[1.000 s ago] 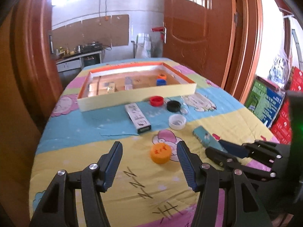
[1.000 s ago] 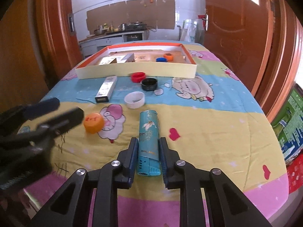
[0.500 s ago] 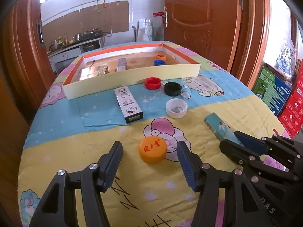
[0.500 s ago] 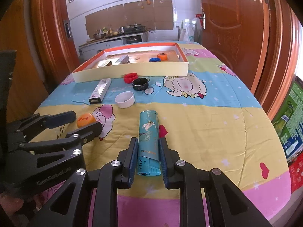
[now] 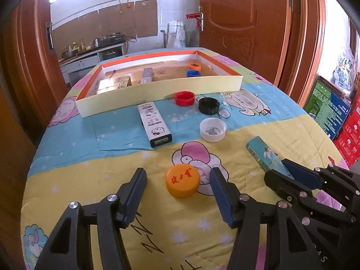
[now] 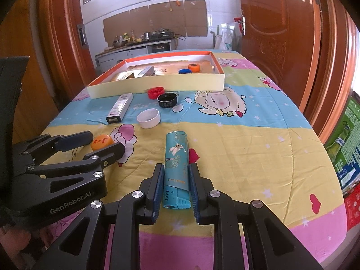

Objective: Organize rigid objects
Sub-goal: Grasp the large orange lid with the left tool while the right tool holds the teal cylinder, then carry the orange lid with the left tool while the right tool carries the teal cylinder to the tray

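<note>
The wide, shallow cardboard tray with cream walls and an orange rim (image 5: 157,85) sits at the far end of the table, on the cartoon-printed quilted cloth (image 5: 112,132) in blue, yellow and pink. It already holds a few small boxes and two caps, so I judge it to be where everything loose goes.

Between the tray and me, on the cloth, lie a long white rectangular box with cartoon cat prints (image 5: 154,123), a red plastic cap (image 5: 184,98), a black plastic cap (image 5: 208,105) and a white plastic cap lying open side up (image 5: 212,129).

My right gripper (image 6: 174,189) is pressed together on the teal rectangular lighter-shaped box (image 6: 176,157). The pads pinch its near end, and its long axis runs straight ahead from the fingers toward the tray. It lies on the cloth, or close to it; I cannot tell if it is lifted.

The round orange plastic cap with red characters (image 5: 182,180) is the smallest piece, and the relation my coming move turns on is here: it sits flat on the cloth directly ahead of my left gripper (image 5: 177,186), centred between the two fingers. The jaws are spread but closing, with a gap on both sides of the cap. My left hand is clearly the nearer one.
</note>
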Tool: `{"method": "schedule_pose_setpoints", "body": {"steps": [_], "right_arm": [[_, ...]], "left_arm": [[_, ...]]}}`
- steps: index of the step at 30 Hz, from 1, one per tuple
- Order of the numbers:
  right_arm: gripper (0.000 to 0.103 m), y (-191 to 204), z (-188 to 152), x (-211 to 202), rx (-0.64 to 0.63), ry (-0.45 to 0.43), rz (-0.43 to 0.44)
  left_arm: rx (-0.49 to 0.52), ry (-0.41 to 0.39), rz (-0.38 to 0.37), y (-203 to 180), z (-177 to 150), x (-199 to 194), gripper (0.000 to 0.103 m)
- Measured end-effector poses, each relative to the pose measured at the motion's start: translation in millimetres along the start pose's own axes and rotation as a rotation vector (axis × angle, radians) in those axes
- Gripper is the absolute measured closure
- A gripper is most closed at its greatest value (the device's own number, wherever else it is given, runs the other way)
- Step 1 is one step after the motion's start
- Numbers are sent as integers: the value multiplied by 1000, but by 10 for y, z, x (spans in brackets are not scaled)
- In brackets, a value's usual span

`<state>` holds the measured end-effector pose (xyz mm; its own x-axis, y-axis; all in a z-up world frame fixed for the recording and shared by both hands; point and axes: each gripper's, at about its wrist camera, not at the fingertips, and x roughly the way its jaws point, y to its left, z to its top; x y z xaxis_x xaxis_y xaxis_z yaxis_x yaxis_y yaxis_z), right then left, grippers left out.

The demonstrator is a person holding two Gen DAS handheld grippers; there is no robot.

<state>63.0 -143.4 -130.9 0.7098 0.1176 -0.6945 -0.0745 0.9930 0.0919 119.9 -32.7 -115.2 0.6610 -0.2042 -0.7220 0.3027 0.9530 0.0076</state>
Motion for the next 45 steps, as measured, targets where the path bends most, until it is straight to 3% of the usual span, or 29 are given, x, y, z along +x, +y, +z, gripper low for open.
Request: {"method": "schedule_pose_setpoints", "body": {"steps": [9, 27, 45], "right_arm": [[80, 3, -6, -7, -3, 0, -3], [80, 4, 14, -20, -1, -4, 6], [80, 83, 285, -154, -54, -73, -9]], "left_arm": [[-18, -12, 18, 52, -9, -16, 73], [-43, -21, -6, 87, -16, -47, 73], [-56, -87, 51, 220, 138, -232, 73]]}}
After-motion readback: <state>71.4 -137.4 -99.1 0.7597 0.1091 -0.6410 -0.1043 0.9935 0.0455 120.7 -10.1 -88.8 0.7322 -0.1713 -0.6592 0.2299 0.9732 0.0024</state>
